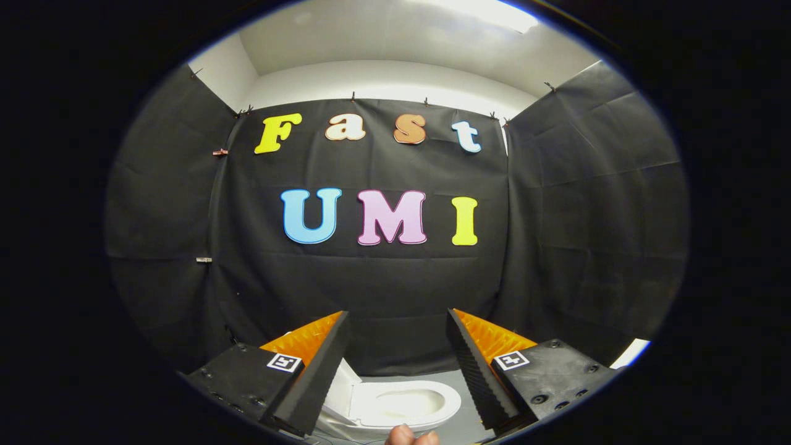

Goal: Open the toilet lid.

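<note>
Gripper (395, 364) spread wide and holding nothing, above the toilet (395, 405) whose lid (338, 389) stands raised

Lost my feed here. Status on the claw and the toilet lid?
Claw open, holding nothing. Toilet low between the fingers, bowl exposed, lid looks raised beside one finger. Fingertips of a hand below the bowl; nothing blocking.

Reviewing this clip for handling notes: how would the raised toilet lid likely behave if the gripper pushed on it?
The toilet lid looks like stiff, glossy plastic, so fingers may slip rather than bend it. It stands tilted up beside the bowl, so it probably pivots at a hinge and could drop back. The gripper is open, holding nothing, well above it.
</note>
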The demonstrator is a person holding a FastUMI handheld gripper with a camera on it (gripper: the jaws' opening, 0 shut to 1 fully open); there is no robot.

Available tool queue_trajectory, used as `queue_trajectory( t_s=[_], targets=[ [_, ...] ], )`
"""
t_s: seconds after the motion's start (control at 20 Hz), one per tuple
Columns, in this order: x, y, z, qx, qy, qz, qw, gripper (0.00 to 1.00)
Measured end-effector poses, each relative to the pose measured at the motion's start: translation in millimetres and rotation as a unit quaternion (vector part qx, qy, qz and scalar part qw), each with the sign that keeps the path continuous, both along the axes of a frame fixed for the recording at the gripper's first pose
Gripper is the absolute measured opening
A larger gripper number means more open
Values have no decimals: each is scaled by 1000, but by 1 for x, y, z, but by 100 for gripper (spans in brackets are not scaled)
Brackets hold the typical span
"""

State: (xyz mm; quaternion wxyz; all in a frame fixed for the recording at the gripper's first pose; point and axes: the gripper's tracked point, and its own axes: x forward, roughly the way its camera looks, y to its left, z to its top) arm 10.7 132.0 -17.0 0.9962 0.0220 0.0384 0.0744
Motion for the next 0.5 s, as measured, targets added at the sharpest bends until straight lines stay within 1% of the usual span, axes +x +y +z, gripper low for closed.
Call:
queue_trajectory(
  t_s=[0.2,0.35,0.5],
  targets=[
    [-4,4,6,0,-8,5,1000,97],
    [-3,1,5,-9,-12,-5,1000,97],
    [-6,7,3,-3,-6,4,1000,99]
  ],
)
